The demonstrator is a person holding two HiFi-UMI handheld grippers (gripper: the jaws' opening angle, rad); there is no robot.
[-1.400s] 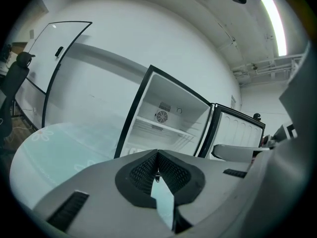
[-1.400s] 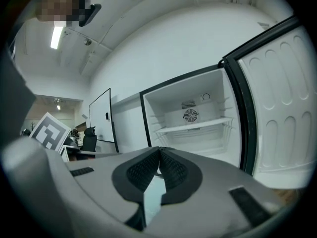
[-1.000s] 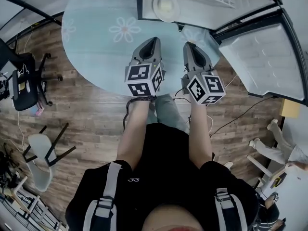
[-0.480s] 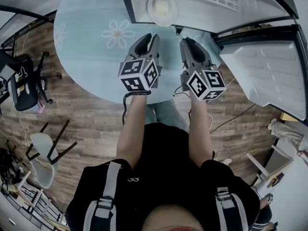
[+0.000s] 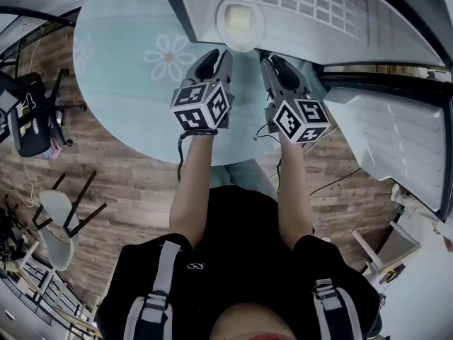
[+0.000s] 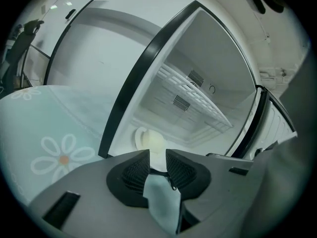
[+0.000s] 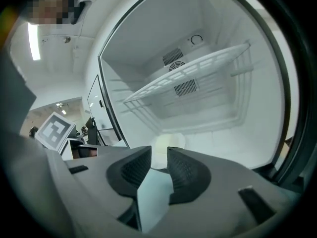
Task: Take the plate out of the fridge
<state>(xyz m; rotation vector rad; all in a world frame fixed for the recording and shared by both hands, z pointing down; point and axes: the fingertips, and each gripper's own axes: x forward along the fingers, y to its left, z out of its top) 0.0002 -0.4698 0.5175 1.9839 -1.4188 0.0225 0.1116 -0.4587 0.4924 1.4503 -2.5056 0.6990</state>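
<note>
plate [image 5: 239, 21]: one, inside one fridge [image 7: 148, 33], below one shelf [image 7: 193, 73]

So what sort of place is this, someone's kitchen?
Probably a lab or office corner rather than a home kitchen: an open fridge with a plate low inside stands by a pale flowered rug on wood flooring, with an office chair nearby.

Wood plank floor [image 5: 127, 183], pale blue daisy rug [image 5: 120, 76], black office chair [image 5: 32, 122]
</note>
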